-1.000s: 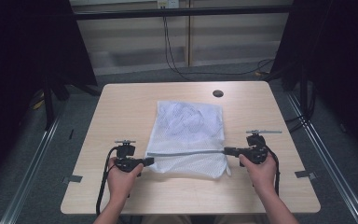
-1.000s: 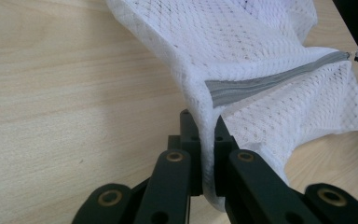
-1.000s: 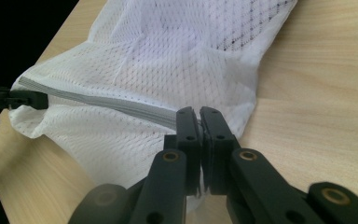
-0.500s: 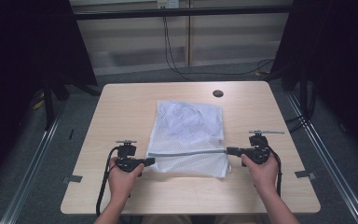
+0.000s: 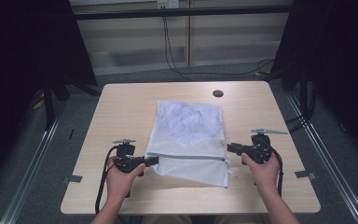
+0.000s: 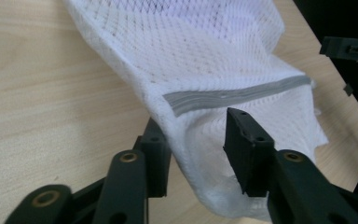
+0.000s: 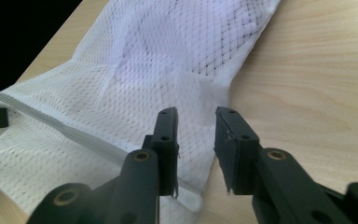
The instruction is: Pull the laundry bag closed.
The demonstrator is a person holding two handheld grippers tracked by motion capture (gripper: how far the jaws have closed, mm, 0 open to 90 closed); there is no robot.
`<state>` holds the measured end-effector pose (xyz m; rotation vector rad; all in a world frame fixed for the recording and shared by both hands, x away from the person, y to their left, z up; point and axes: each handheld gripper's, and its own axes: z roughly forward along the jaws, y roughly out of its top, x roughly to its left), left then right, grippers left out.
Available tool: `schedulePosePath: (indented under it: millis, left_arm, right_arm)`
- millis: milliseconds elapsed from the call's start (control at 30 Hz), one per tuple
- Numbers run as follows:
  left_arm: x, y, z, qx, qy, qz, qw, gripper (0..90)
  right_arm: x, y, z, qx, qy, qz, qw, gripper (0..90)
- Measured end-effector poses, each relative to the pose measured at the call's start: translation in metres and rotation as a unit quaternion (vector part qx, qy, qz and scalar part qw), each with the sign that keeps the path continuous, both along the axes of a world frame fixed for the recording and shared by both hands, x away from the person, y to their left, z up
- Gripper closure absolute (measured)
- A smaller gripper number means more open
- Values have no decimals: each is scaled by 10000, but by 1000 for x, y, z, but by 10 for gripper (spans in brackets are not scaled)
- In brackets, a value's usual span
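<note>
Bag: far end cut off by the top edge in the left gripper view and the right gripper view. Contents veiled by mesh, unidentifiable. Dark disc on table: too small to identify. Both forearms cut off at the high view's bottom edge.

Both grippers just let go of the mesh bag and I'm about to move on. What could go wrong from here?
1. The left gripper has just been opening, yet the white mesh laundry bag still drapes between its jaws; pulling away could snag the mesh.
2. The right gripper, also just opened, hovers at the bag's edge, so a careless move may drag it.
3. The bag's near end with the grey zipper strip looks rumpled on the light wooden table; regrasping could pinch mesh instead.
</note>
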<state>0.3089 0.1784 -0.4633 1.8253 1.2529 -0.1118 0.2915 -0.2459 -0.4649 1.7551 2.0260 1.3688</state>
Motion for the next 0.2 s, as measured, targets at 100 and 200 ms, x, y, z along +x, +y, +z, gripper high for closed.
schedulePosePath:
  millis: [100,200]
  left_arm:
    - [0,0,2,-127,-191,-1,9997,484]
    - [0,-1,5,-120,-410,-39,9991,412]
  right_arm:
    - [0,1,1,-92,-39,-63,9999,632]
    - [0,2,1,-120,-53,-51,9999,622]
